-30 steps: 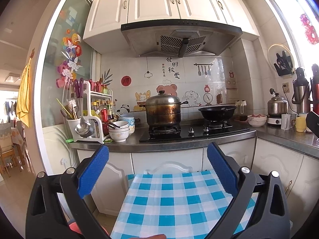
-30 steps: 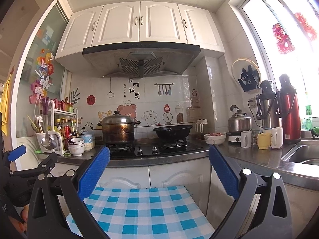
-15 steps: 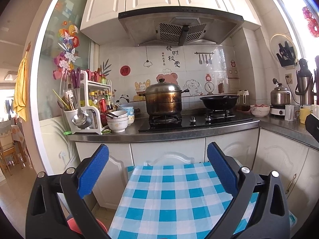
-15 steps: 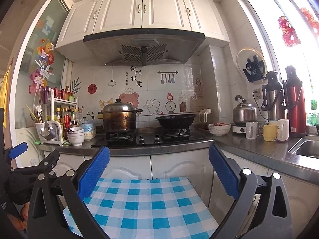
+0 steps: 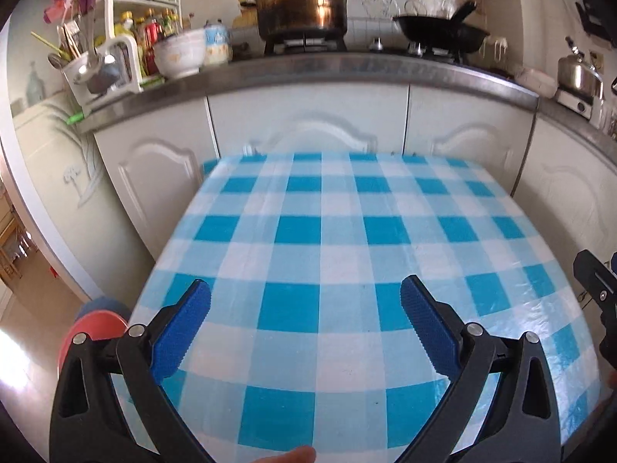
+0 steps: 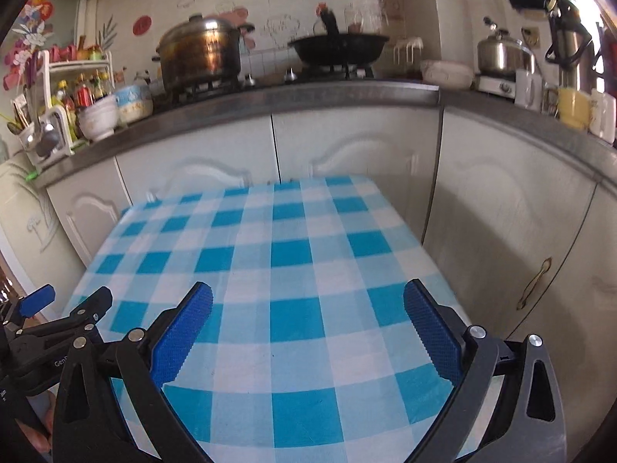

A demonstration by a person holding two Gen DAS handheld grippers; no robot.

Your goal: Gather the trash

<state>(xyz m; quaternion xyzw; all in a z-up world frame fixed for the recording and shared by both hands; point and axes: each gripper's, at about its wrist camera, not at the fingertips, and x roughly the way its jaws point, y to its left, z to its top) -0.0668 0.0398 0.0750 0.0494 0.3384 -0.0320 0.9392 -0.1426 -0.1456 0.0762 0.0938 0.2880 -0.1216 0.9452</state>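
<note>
A table with a blue-and-white checked cloth (image 5: 308, 231) fills the lower half of both views; it shows in the right wrist view as the same cloth (image 6: 293, 254). I see no trash on the cloth. My left gripper (image 5: 304, 285) hovers open over the near part of the table, nothing between its blue pads (image 5: 181, 332). My right gripper (image 6: 308, 289) is open too, over the table's right side, and empty. The left gripper (image 6: 58, 324) shows at the left edge of the right wrist view. A fingertip (image 5: 293, 455) peeks in at the bottom.
White cabinets (image 5: 308, 115) and a dark counter stand right behind the table. On the counter are a big pot (image 5: 304, 4), a black wok (image 5: 439, 32), bowls (image 5: 179, 52), a utensil rack (image 5: 96, 61), a kettle (image 5: 578, 73) and mugs (image 6: 574, 108). A red round object (image 5: 92, 332) sits low at the table's left.
Both grippers have tipped downward and moved in over the table; the upper cupboards and hood have left the views and the checked cloth now fills them. Both stay open.
</note>
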